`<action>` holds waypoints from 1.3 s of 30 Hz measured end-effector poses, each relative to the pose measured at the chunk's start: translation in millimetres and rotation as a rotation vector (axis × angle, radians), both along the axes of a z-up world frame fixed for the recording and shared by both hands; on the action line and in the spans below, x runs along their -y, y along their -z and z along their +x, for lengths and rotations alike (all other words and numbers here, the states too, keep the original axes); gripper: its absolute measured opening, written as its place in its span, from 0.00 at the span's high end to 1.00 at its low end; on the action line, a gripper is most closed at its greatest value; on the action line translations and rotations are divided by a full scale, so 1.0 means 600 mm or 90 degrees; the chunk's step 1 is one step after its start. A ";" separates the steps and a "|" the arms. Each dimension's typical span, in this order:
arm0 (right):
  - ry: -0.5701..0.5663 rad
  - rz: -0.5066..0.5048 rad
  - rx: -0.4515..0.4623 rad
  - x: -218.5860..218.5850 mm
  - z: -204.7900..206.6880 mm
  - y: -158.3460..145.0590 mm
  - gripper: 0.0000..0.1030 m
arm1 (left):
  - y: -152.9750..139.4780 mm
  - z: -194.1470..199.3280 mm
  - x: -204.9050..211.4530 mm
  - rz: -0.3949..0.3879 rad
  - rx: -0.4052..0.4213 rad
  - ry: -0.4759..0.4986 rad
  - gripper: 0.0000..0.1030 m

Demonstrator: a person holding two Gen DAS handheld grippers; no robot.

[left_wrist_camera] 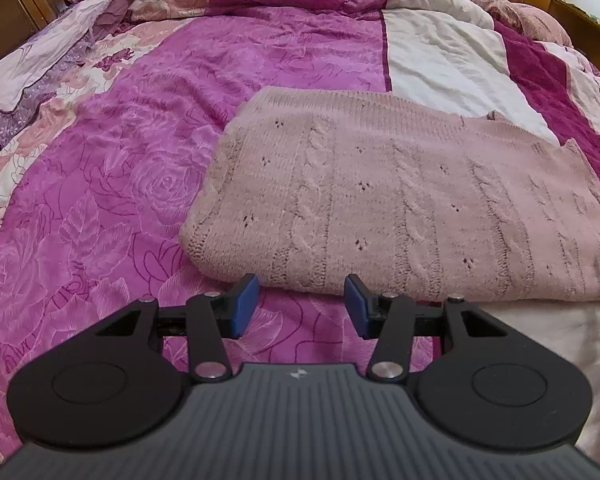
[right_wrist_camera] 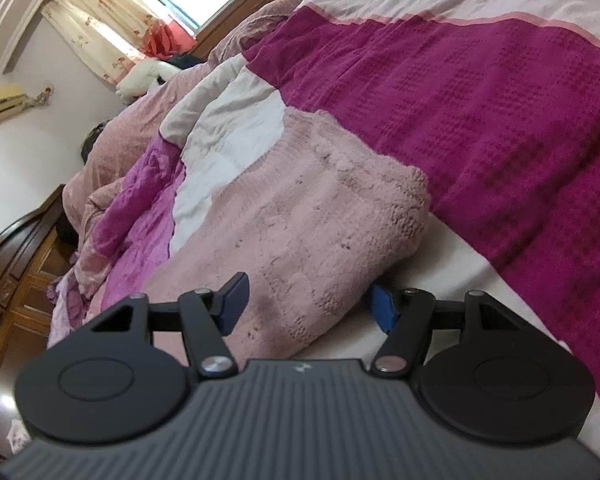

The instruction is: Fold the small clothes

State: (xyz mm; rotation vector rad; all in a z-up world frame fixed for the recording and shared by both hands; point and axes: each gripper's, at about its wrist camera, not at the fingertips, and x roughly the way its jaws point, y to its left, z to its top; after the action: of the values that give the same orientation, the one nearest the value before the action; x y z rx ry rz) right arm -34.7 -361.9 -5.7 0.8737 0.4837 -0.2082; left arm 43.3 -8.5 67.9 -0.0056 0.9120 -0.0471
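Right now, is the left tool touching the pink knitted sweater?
Apart. In the left wrist view the left tool is open just short of the sweater; bedspread shows between its blue fingertips and the sweater's near folded edge.

Two low, close views along each tool across the bed point(left_wrist_camera: 100, 200), sharing the pink knitted sweater point(left_wrist_camera: 400, 200).

Quilt-covered bed point(left_wrist_camera: 100, 220), apparently folded pink sweater point(left_wrist_camera: 400, 208) atop.
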 end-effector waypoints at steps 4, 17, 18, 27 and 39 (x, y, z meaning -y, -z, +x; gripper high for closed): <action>0.030 0.026 0.018 0.018 0.001 0.005 0.38 | 0.002 0.000 -0.001 0.002 -0.005 -0.001 0.46; 0.083 0.058 0.042 0.032 0.015 0.006 0.37 | 0.009 0.004 0.004 0.004 -0.011 0.003 0.46; 0.085 0.055 0.041 0.033 0.018 0.006 0.37 | 0.010 0.004 0.003 0.005 -0.011 0.000 0.46; 0.111 0.022 0.025 0.045 0.044 0.009 0.44 | 0.013 0.005 -0.002 0.008 -0.019 -0.012 0.46; 0.104 0.014 0.028 0.053 0.041 0.004 0.72 | 0.017 0.005 -0.009 0.006 -0.025 -0.015 0.46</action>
State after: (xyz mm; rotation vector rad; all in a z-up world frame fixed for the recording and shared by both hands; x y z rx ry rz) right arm -9.9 -394.0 -7.9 0.9387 0.3750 -0.3326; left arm 46.4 -3.3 57.5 -0.0086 0.9511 -0.0207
